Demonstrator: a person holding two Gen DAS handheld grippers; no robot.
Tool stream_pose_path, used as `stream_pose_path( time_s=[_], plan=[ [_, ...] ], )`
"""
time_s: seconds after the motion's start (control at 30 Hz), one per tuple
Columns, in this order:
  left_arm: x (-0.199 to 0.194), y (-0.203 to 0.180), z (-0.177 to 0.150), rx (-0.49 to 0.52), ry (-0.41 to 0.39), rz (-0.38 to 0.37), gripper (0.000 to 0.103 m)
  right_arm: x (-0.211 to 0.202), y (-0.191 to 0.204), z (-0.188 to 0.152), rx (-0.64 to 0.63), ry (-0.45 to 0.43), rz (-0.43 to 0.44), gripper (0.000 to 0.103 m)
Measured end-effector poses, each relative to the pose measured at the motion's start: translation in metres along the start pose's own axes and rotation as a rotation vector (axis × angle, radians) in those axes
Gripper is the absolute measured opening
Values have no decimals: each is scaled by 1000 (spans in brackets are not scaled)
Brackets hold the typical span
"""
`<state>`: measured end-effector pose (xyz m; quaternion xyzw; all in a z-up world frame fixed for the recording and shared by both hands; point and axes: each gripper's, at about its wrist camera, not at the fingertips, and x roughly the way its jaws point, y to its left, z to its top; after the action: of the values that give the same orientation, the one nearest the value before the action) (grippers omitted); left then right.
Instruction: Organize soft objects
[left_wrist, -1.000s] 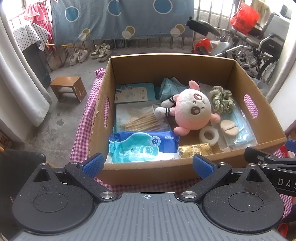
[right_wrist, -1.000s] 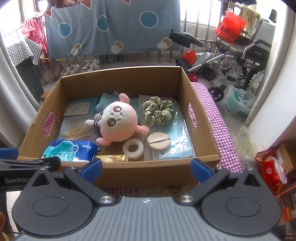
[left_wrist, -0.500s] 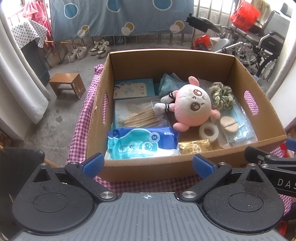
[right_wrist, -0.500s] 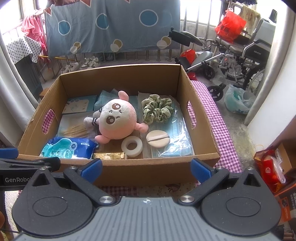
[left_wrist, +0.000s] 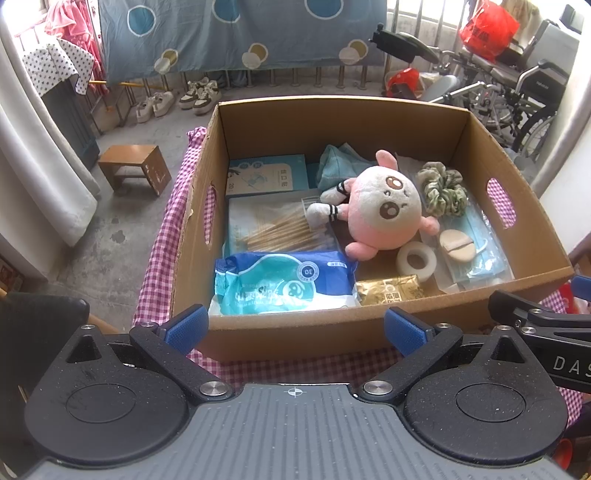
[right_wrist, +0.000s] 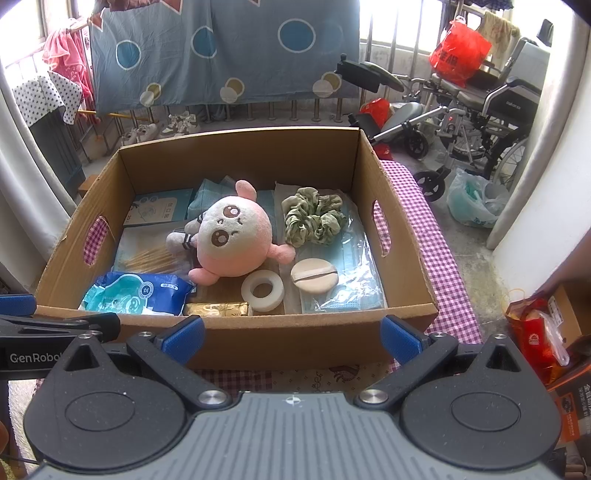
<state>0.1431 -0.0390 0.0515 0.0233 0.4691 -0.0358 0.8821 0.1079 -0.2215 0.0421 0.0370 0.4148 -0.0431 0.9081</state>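
Observation:
An open cardboard box stands on a purple checked cloth. Inside lie a pink plush toy, a green scrunchie, a beige powder puff, a white tape roll, packed blue face masks, a blue wet-wipes pack, a bag of cotton swabs and a teal cloth. My left gripper and right gripper hover open at the box's near wall, holding nothing.
A gold sachet and a blue mask carton also lie in the box. A wooden stool stands on the floor at left. Wheelchairs and a plastic bag crowd the right. Shoes line the railing.
Both grippers have drawn back and risen slightly from the box, which now sits a little farther and lower in each view. Nothing in the box has moved.

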Motion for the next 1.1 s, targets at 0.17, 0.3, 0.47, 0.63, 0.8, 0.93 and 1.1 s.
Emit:
stream_pose_path(
  time_s=[0.17,0.3,0.47,0.63,0.8,0.93,1.1],
  plan=[
    [0,0,-1,1,1,1,102,0,0,0,-1,0,0,103],
    [0,0,-1,2,1,2,102,-1,0,-1,-3,-1,-3,103],
    [0,0,-1,1,1,1,102,-1,-1,-2,-1,-1,-1,103],
    [0,-1,-2,1,3,1,102,-1,-1,-1,-1,0,-1,103],
    [0,-1,-3,1,4,0,102,-1,-1,-2,-1,0,-2,103],
    [0,-1,-3,1,5,0,102,-1,-1,-2,-1,1,-2,103],
    [0,-1,-3,2,4,1,102,-1,-1,-2,-2,2,-2,103]
  ],
)
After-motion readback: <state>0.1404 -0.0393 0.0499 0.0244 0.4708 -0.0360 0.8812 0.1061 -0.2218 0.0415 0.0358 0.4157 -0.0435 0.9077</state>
